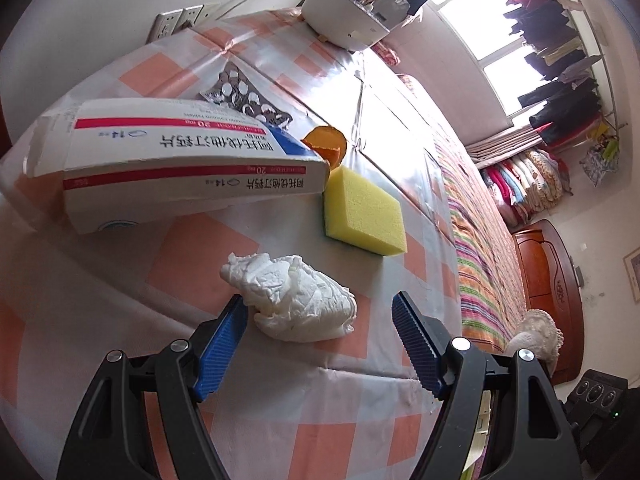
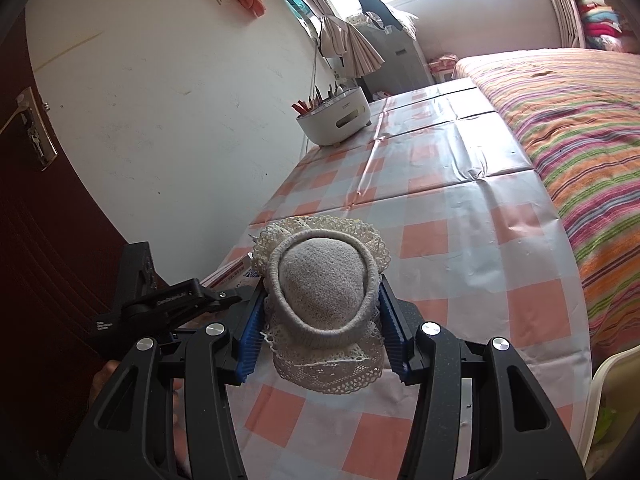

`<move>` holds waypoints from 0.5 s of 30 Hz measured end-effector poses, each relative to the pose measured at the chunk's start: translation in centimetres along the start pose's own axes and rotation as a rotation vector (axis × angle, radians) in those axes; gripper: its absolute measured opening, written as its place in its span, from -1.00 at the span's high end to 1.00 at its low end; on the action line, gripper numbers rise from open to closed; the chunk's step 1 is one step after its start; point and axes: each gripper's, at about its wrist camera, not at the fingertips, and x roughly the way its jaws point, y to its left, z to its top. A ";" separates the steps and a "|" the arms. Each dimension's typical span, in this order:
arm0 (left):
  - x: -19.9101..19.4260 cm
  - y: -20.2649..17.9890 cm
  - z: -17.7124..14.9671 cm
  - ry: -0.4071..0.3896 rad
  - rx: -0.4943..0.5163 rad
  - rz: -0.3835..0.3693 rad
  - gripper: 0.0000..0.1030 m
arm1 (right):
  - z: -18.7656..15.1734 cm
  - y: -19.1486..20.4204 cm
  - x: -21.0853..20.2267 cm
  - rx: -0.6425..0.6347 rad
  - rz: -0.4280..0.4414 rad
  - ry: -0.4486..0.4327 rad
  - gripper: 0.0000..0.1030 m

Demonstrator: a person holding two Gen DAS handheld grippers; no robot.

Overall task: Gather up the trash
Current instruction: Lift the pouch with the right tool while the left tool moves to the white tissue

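Observation:
In the left wrist view a crumpled white tissue (image 1: 294, 298) lies on the checked tablecloth (image 1: 208, 256). My left gripper (image 1: 320, 312) is open, its blue fingers on either side of the tissue's near end; the left finger (image 1: 224, 340) is at the tissue's edge. Behind lie a white medicine box (image 1: 180, 160), an empty blister pack (image 1: 244, 96), an orange peel (image 1: 326, 144) and a yellow sponge (image 1: 362, 212). In the right wrist view my right gripper (image 2: 320, 312) is shut on a grey sock with a lace cuff (image 2: 324, 300), held above the table.
A white holder with utensils (image 2: 334, 116) stands at the table's far end by the wall. A striped bed (image 2: 580, 140) runs along the table's right side. The left gripper's body (image 2: 160, 304) shows at the right wrist view's left. A door (image 2: 32, 220) is at far left.

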 end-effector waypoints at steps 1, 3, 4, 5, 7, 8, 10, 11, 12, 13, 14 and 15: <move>0.3 -0.1 0.1 0.007 -0.001 0.004 -0.41 | 0.0 0.0 -0.1 0.001 -0.001 -0.003 0.04; 0.6 -0.2 0.0 0.008 0.006 -0.004 -0.41 | 0.1 -0.2 -0.3 0.003 0.002 -0.007 0.04; 0.8 -0.3 -0.1 0.006 0.011 -0.001 -0.40 | 0.1 -0.1 -0.3 0.003 0.003 -0.010 0.04; 0.8 -0.5 -0.2 0.003 0.018 0.002 -0.40 | 0.1 -0.1 -0.4 0.003 0.002 -0.013 0.04; 0.9 -0.8 -0.2 -0.006 0.035 0.004 -0.40 | 0.1 -0.1 -0.5 0.002 0.007 -0.013 0.04; 0.9 -1.0 -0.2 -0.009 0.042 0.008 -0.40 | 0.1 0.0 -0.5 0.001 0.008 -0.016 0.04; 1.1 -1.2 -0.2 -0.007 0.053 0.014 -0.40 | 0.1 0.0 -0.6 0.000 0.009 -0.016 0.04; 1.2 -1.2 -0.2 -0.006 0.055 0.015 -0.40 | 0.1 0.0 -0.6 0.000 0.010 -0.018 0.04; 1.2 -1.3 -0.2 -0.004 0.057 0.012 -0.40 | 0.1 0.0 -0.7 0.001 0.009 -0.020 0.04; 1.3 -1.3 -0.2 -0.001 0.061 0.005 -0.40 | 0.1 -0.1 -0.8 0.002 0.010 -0.022 0.04; 1.4 -1.3 -0.2 0.000 0.068 0.003 -0.29 | 0.2 -0.1 -0.8 0.003 0.011 -0.023 0.04; 1.5 -1.4 -0.2 0.005 0.075 0.005 -0.07 | 0.2 -0.2 -0.9 0.004 0.010 -0.026 0.04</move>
